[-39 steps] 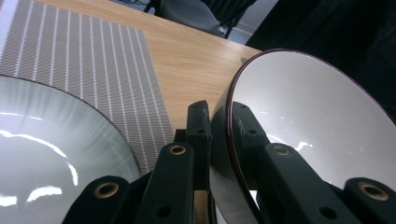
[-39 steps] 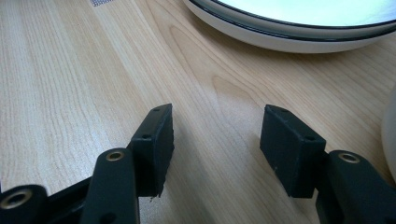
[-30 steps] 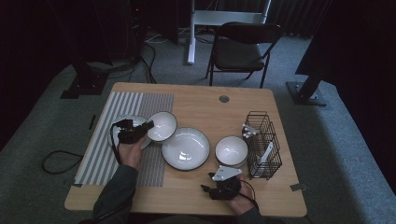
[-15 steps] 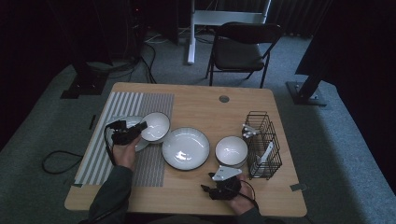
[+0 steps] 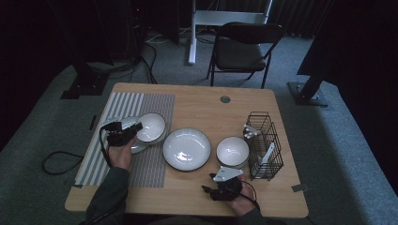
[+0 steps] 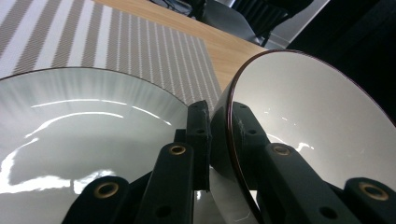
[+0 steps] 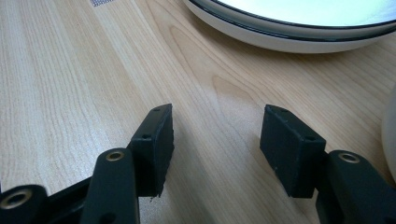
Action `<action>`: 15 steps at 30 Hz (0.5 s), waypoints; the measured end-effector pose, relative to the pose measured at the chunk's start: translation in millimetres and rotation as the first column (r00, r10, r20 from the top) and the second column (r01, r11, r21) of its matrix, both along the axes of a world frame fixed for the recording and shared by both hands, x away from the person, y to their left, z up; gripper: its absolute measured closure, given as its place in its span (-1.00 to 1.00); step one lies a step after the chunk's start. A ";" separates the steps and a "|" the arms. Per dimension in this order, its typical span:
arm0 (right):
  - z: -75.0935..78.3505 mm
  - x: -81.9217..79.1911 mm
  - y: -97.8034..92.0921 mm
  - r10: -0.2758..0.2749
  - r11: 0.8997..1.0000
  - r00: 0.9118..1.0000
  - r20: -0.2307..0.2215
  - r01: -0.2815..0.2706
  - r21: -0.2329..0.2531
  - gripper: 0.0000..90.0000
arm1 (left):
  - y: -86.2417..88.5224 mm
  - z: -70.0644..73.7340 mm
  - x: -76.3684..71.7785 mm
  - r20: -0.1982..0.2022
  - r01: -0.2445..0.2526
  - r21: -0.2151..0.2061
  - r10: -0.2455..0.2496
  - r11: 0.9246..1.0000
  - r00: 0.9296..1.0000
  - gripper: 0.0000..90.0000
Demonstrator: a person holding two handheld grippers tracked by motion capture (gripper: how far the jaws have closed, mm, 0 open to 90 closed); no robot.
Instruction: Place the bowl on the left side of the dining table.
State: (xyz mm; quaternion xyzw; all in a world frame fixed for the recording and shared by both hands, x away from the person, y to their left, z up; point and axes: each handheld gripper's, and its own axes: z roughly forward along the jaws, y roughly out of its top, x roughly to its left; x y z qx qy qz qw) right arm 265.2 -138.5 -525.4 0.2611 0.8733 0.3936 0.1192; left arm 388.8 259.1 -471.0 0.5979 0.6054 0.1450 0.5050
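1. Left gripper [image 5: 133, 130] is clamping the rim of a small bowl [image 5: 150, 127], one jaw inside, one outside; in the left gripper view the rim [image 6: 232, 130] is sitting pinched between the jaws.
2. Bowl is tilting, hanging over a plate [image 5: 133, 146] on the striped placemat [image 5: 141, 105], at the table's left.
3. Right gripper [image 5: 217, 188] is resting near the front edge of the table [image 5: 202, 105], jaws wide apart, gripping nothing.
4. Big plate [image 5: 187, 148] is sitting just ahead of it, mid-table; a second bowl [image 5: 232, 151] is lying beside the wire basket [image 5: 264, 145].
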 end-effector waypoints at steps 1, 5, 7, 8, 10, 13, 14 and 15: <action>0.0 0.0 0.0 0.000 1.000 1.000 0.000 0.000 0.000 -0.03 | 1.4 -0.1 -0.2 -0.001 -0.002 0.004 0.002 1.000 1.000 0.79; 0.0 0.1 0.1 0.000 1.000 1.000 0.000 0.000 0.000 -0.03 | 6.7 -1.0 -1.1 -0.003 -0.016 0.007 0.016 1.000 1.000 0.79; 0.0 0.1 0.1 0.001 1.000 1.000 0.000 -0.001 0.000 -0.03 | 9.6 -1.5 -1.7 -0.001 -0.026 0.005 0.026 1.000 1.000 0.79; 0.0 0.1 0.1 0.001 1.000 1.000 0.001 -0.001 0.000 -0.03 | 10.4 -1.6 -1.9 -0.002 -0.028 0.007 0.028 1.000 1.000 0.79; 0.0 0.1 0.1 0.001 1.000 1.000 0.001 -0.001 0.000 -0.03 | 13.0 -2.1 -2.5 -0.002 -0.035 0.009 0.035 0.999 0.999 0.79; 0.0 0.1 0.1 0.001 1.000 1.000 0.001 -0.001 0.000 -0.03 | 16.8 -3.0 -2.8 -0.003 -0.047 0.017 0.047 0.999 0.999 0.79; 0.0 0.1 0.1 0.001 1.000 1.000 0.001 -0.001 0.000 -0.03 | 18.2 -3.3 -2.9 -0.004 -0.053 0.017 0.054 0.998 0.999 0.79; 0.0 0.1 0.1 0.001 1.000 1.000 0.000 -0.001 0.000 -0.03 | 19.7 -3.8 -3.0 -0.003 -0.060 0.017 0.060 0.998 0.998 0.79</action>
